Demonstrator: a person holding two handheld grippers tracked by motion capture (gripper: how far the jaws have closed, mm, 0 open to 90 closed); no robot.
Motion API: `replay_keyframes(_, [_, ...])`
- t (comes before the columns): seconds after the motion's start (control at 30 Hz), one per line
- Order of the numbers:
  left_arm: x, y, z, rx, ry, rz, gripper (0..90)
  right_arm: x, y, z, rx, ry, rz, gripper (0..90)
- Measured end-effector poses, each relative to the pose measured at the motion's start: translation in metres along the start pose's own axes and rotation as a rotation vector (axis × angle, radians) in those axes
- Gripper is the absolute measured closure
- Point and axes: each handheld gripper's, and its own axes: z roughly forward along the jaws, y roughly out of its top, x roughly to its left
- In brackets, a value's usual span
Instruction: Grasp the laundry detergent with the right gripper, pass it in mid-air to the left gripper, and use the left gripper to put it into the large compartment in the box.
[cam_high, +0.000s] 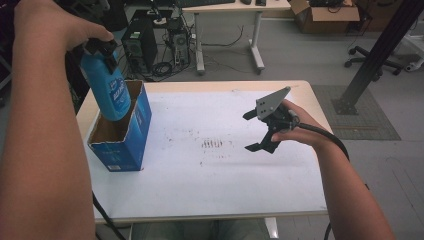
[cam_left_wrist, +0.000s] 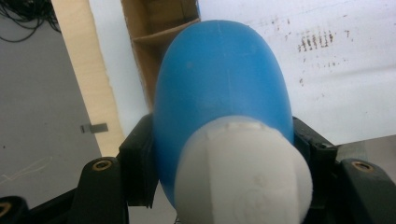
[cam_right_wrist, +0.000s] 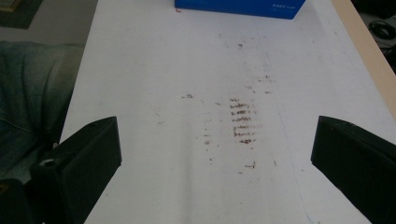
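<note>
The left gripper is clamping its jaws on a blue bottle — the bottle's base is dipping into the open blue box. Well right of the box, the right gripper is hovering over the white surface — jaws spread wide, holding nothing.

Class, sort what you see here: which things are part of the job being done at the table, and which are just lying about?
In the job:
- blue bottle, clamped in the left gripper
- open blue box beneath it
- right gripper, open, holding nothing

Lying about:
- brown stains on the white table
- computer tower, cardboard box and office chair on the floor behind
</note>
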Motion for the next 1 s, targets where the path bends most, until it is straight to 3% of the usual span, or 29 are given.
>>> replay_keyframes(0.23, [0.009,-0.001,0.009,0.008,-0.004,-0.017,37.9,-0.002,0.003,-0.012,0.064,0.002,-0.023,1.9])
replay_keyframes(0.73, [0.025,0.001,0.034,0.027,-0.006,-0.054,37.9,-0.008,0.002,-0.033,0.2,0.017,-0.011,2.4])
replay_keyframes(1.0, [0.029,0.003,0.053,0.035,-0.011,-0.064,37.9,-0.008,0.002,-0.04,0.219,0.009,-0.008,2.5])
